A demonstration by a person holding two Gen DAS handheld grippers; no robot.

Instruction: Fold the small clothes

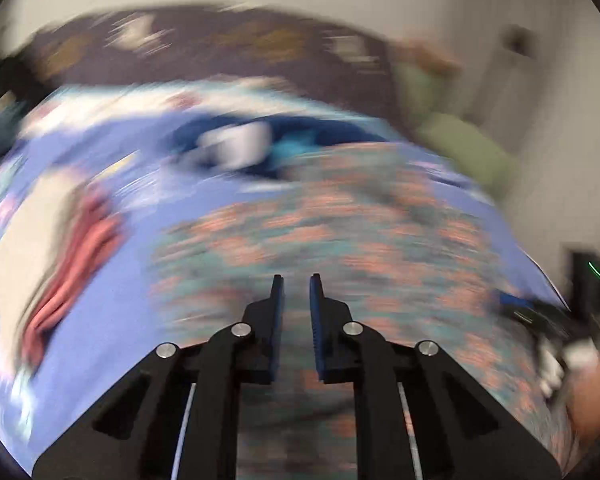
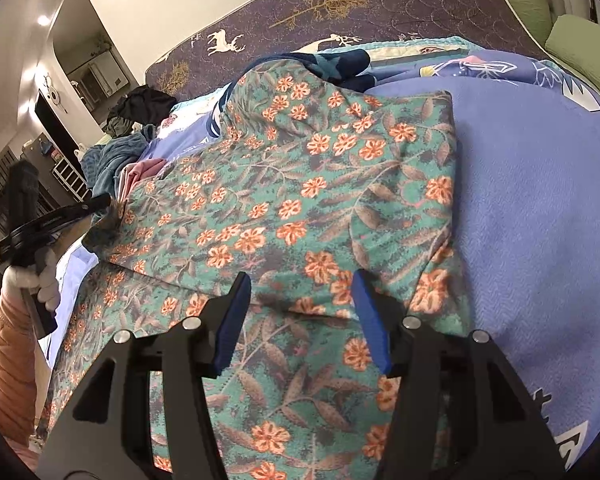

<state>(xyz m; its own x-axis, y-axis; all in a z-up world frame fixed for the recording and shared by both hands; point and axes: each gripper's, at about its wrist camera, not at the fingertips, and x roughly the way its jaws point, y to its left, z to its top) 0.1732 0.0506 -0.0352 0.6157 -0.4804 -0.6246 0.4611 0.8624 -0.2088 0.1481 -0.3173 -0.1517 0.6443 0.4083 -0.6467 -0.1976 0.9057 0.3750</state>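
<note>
Working at a bed: the floral garment [image 2: 300, 184], teal with orange flowers, lies spread across a periwinkle blanket [image 2: 520, 200], its near part folded over itself. My right claw [image 2: 300, 276] hangs just over the near fold, blue pads spread wide, nothing between them. My left claw [image 1: 297, 278] has its pads nearly together with a narrow slit showing. The left wrist view is badly smeared. From the right wrist view its tips sit at a lifted left corner of the floral garment; whether they truly pinch it I cannot tell. My left hand [image 2: 46, 284] wears a white glove, above an orange quilted sleeve [image 2: 8, 360]. Beyond the blanket: a dark purple quilt [image 2: 340, 12] printed with white deer and gold trees. Green pillows [image 2: 580, 48] at far right. At left, a pink folded cloth [image 2: 144, 170], a teal fleece [image 2: 100, 168], and a dark clothes heap [image 2: 144, 108]. Cream walls; an arched niche [image 2: 88, 48] far left.
</note>
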